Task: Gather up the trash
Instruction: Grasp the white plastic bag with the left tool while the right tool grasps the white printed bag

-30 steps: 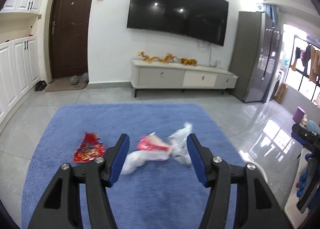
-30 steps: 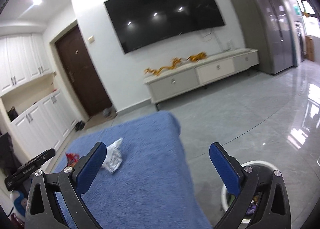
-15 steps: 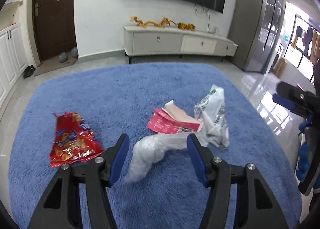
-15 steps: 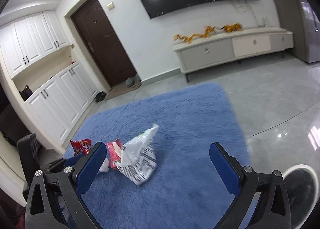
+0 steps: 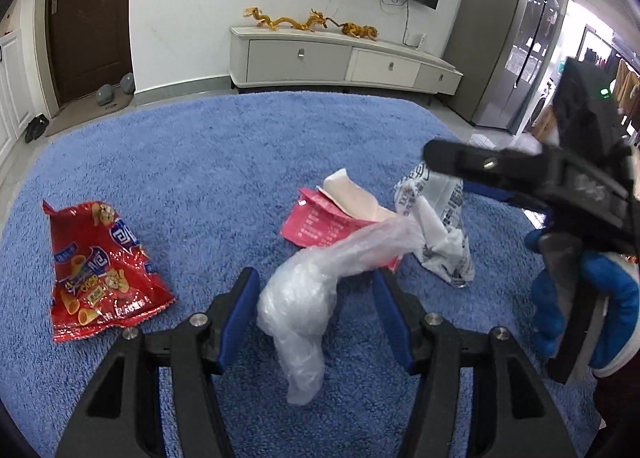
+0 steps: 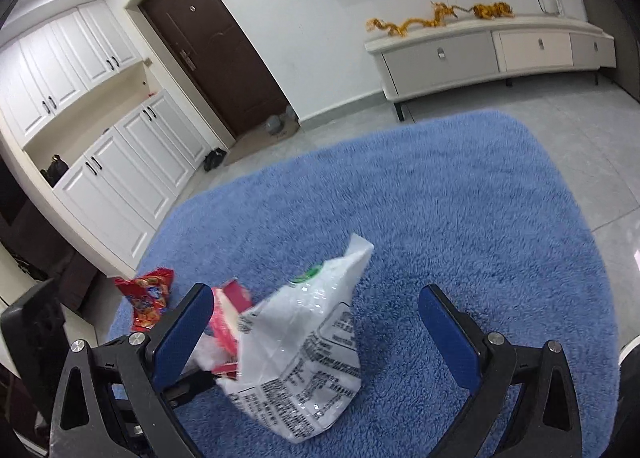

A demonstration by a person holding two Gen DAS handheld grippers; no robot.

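Observation:
Trash lies on a blue rug [image 5: 240, 161]. A clear crumpled plastic bag [image 5: 316, 290] lies between the fingers of my open left gripper [image 5: 316, 310], which touches nothing. Behind it are a pink wrapper [image 5: 320, 223] and a white printed bag [image 5: 444, 225]. A red snack packet [image 5: 94, 270] lies to the left. In the right wrist view my open right gripper [image 6: 316, 334] straddles the white printed bag [image 6: 304, 362], with the pink wrapper [image 6: 228, 314] and red snack packet [image 6: 148, 294] to its left. The right gripper's body also shows in the left wrist view, over the white bag.
A white TV cabinet [image 5: 340, 57] stands against the far wall beyond the rug. A brown door [image 5: 92, 17] and white cupboards [image 6: 112, 161] are at the left. A grey fridge [image 5: 508, 45] stands at the right. Grey tile floor [image 6: 560, 125] surrounds the rug.
Both grippers have come down and forward toward the trash. The clear bag now lies between my left fingers and the white bag between my right fingers. The right gripper has entered the left view.

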